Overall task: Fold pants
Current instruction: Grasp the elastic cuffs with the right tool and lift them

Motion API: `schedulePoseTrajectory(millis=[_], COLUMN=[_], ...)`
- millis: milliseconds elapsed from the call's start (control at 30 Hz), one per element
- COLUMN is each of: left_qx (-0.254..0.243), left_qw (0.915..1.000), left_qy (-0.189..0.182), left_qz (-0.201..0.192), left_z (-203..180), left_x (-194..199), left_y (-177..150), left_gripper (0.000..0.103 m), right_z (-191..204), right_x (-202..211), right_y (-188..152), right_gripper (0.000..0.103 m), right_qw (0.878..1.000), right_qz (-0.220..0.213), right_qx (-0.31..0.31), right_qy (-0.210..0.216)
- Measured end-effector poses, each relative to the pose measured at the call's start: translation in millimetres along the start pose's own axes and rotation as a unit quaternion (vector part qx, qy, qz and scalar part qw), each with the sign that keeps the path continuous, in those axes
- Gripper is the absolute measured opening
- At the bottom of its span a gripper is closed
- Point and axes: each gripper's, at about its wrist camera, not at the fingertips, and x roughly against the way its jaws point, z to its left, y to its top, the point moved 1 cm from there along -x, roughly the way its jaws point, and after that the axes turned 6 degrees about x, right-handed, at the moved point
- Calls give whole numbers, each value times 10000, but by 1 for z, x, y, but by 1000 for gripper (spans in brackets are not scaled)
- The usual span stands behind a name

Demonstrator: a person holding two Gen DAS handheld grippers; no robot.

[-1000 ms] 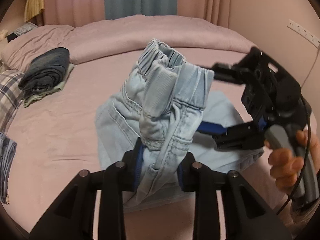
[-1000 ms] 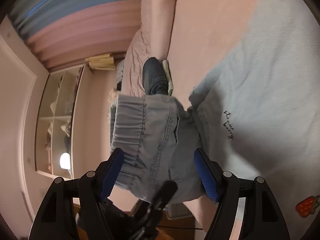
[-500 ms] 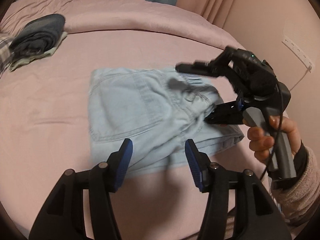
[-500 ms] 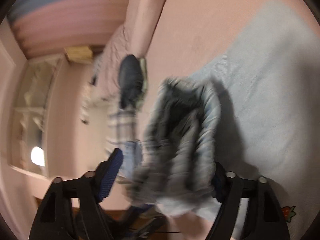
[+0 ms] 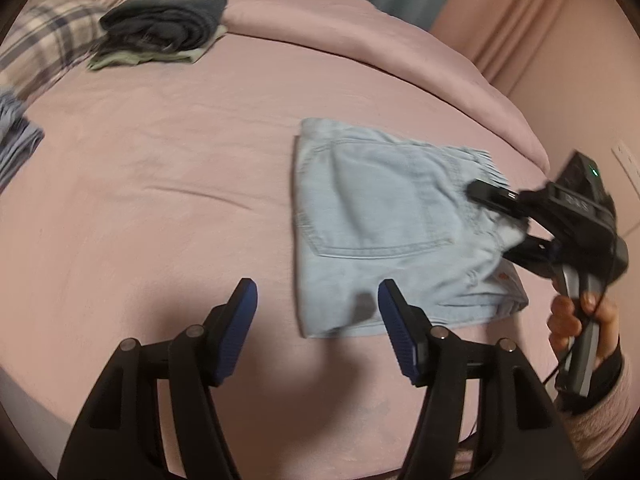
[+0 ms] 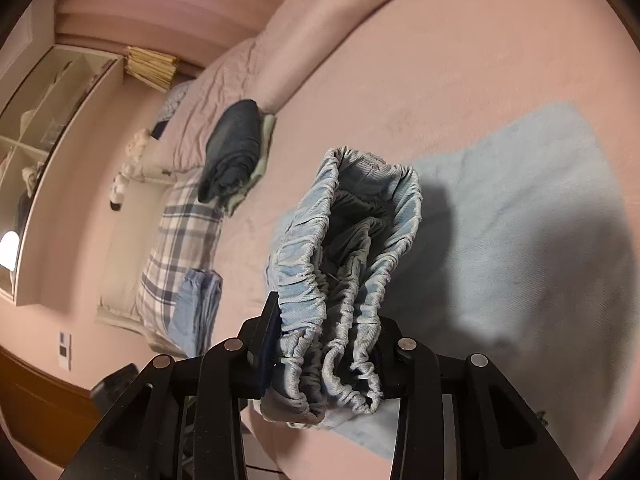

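Light blue denim pants point(image 5: 384, 220) lie folded into a flat rectangle on the pink bed, back pocket up. My left gripper point(image 5: 318, 312) is open and empty, hovering just in front of the pants' near left corner. My right gripper point(image 6: 328, 344) is shut on the bunched elastic waistband point(image 6: 352, 240) of the pants and holds it up off the flat part point(image 6: 520, 216). In the left wrist view the right gripper point(image 5: 496, 228) sits at the pants' right edge.
A folded pile of dark jeans on a pale green garment point(image 5: 164, 28) lies at the far left of the bed. A plaid pillow point(image 5: 48, 52) and striped blue cloth point(image 5: 12, 140) lie at the left edge. The pink duvet roll point(image 5: 360, 40) runs along the back.
My left gripper let go of the waistband, opened and pulled back and left. The pants dropped into a flat fold on the bed. My right gripper closed on the waistband.
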Motion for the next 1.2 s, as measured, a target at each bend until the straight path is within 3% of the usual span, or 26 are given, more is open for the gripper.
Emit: schedulePoseTrajectory(millis=[267, 1200], left_qx=[298, 140], left_qw=[9996, 9996], left_qy=[33, 153], left_qz=[-2, 188], left_z=[12, 5], left_x=[3, -11], left_y=[1, 6], left_gripper=[64, 64], right_z=[4, -16], right_x=[26, 73], right_y=[4, -1], right_gripper=[38, 38], right_qw=[9996, 9966], right_qz=[-250, -807], right_qx=[150, -117], right_qy=[41, -101])
